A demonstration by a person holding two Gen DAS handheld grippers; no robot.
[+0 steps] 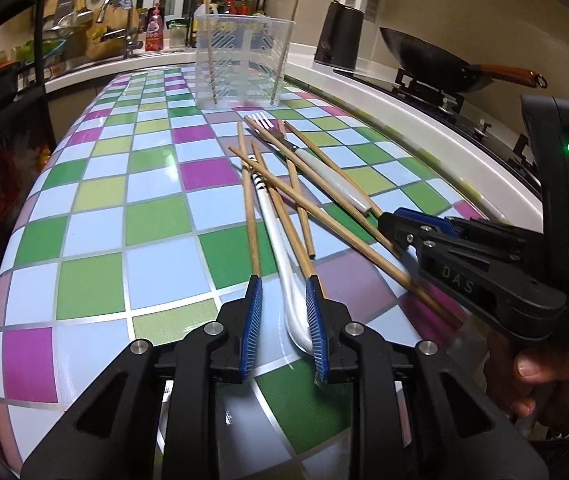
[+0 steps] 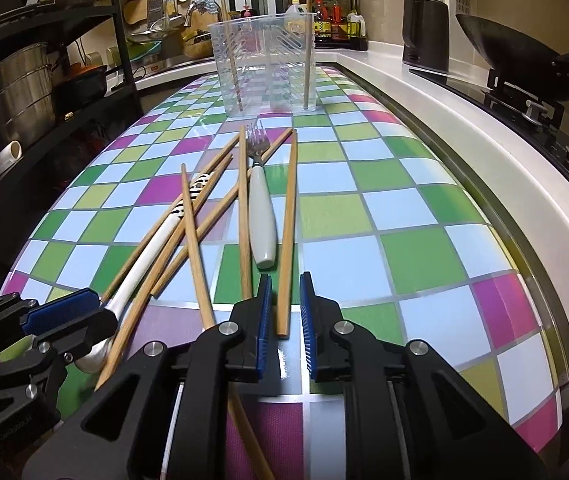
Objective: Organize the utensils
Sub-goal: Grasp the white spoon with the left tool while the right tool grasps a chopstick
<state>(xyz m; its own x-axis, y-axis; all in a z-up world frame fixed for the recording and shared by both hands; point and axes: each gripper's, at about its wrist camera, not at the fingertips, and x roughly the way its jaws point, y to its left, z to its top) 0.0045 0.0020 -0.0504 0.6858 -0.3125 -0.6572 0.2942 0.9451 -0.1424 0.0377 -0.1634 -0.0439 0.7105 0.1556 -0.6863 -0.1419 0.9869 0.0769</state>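
Observation:
Several wooden chopsticks [image 1: 280,190] [image 2: 240,208], a white-handled fork [image 1: 336,178] [image 2: 261,216] and a white spoon [image 1: 284,268] [image 2: 152,252] lie in a loose pile on the checkered table. A clear utensil holder [image 1: 244,60] [image 2: 266,62] stands beyond with two chopsticks upright in it. My left gripper [image 1: 284,316] is open with its jaws on either side of the spoon's handle. My right gripper [image 2: 286,314] is open with a chopstick's near end [image 2: 284,312] between its jaws; it also shows in the left wrist view [image 1: 396,228].
The checkered tablecloth [image 1: 96,220] [image 2: 404,248] covers the table. A white counter edge [image 2: 504,168] runs along the right, with a wok [image 1: 436,60] on a stove and a black kettle [image 1: 338,36]. A black shelf rack [image 2: 44,60] stands at the left.

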